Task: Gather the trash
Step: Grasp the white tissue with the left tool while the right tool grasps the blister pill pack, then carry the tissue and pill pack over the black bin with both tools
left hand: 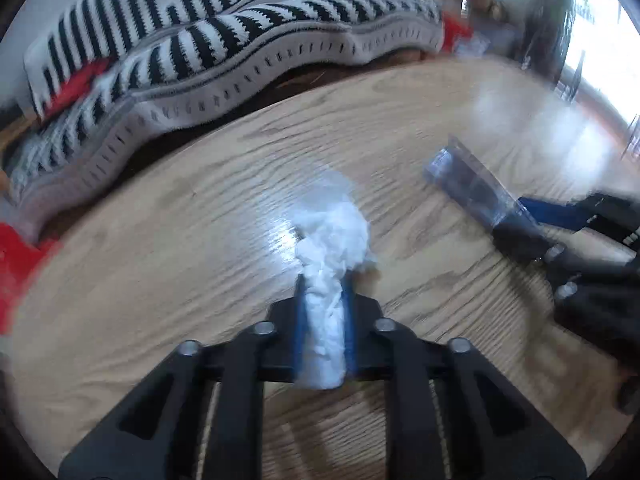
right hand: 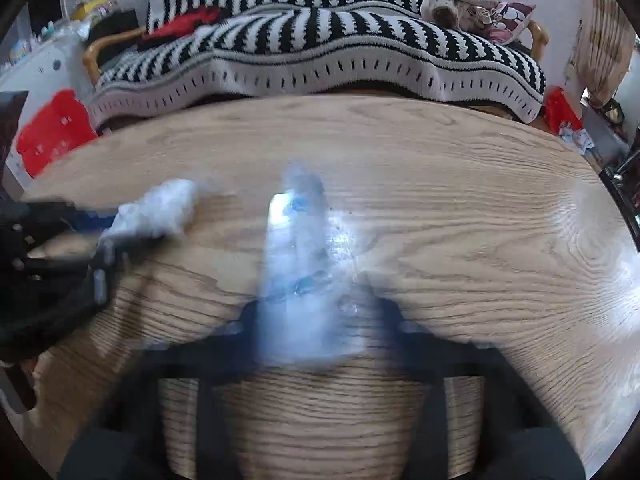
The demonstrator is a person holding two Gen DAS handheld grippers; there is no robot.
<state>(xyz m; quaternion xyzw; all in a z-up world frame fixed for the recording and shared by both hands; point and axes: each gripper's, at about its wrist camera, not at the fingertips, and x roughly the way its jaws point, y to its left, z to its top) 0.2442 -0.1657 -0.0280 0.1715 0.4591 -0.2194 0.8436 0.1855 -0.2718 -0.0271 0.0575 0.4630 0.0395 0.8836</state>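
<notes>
Clamping a white crumpled tissue (left hand: 330, 264), the left tongs (left hand: 325, 292) are clenched on it between their blue fingers (left hand: 299, 320); the wad's long axis runs along the fingers, its loose fluffy end pointing away from the camera over the wooden table (left hand: 160, 240). In the right wrist view the same tissue (right hand: 160, 210) shows at the left, blurred, with the left tongs (right hand: 108, 220) behind it cut off by the frame edge.

The right tongs (right hand: 304, 304) are closed on a clear plastic wrapper (right hand: 298, 248), which lies lengthwise between them and points away toward the sofa (right hand: 320, 40). Motion blur smears the wrapper and the fingers here, so its outline is hard to make out. From the left wrist view the wrapper (left hand: 476, 188) is a long transparent piece, darkish inside, slanting up and to the left from the right tongs (left hand: 520, 220), its far end just above or on the table; which, I cannot tell.

No writing or brand can be read on either item; blue marks on the wrapper are too blurred to make out. A black-and-white striped blanket (left hand: 224, 40) covers the sofa beyond the table, and red objects (right hand: 52, 128) beside it are unclear.
</notes>
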